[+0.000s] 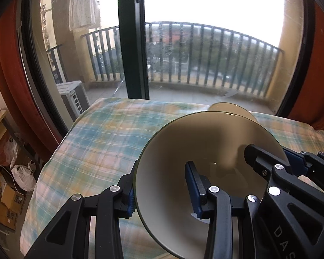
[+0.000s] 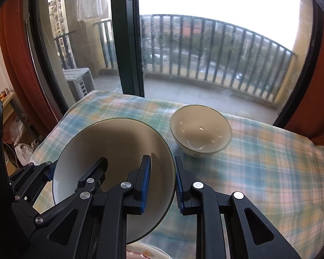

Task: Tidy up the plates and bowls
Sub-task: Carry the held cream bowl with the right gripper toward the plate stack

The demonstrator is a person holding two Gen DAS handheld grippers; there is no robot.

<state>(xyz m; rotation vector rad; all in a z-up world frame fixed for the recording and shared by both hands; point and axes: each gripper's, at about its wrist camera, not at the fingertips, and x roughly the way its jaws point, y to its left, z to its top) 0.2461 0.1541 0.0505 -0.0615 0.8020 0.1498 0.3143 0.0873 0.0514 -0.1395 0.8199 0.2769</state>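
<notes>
A large cream bowl [image 1: 183,142] with a dark rim is held between both grippers over the plaid-covered table [image 1: 101,133]. My left gripper [image 1: 162,190] is shut on its left rim, one finger outside, one inside. In the right wrist view the same bowl [image 2: 118,142] has its right rim between the pads of my right gripper [image 2: 162,183], which is shut on it. The left gripper's fingers [image 2: 92,172] show inside the bowl. A smaller cream bowl [image 2: 200,129] stands upright on the cloth behind and to the right; only its top shows in the left wrist view [image 1: 231,108].
The table stands against a large window with a dark green frame [image 1: 134,43] and a balcony railing [image 2: 216,49] outside. Red curtains [image 1: 8,64] hang at both sides. Bags and cardboard boxes [image 1: 8,194] lie on the floor left of the table. A pale rim [image 2: 144,250] shows below the held bowl.
</notes>
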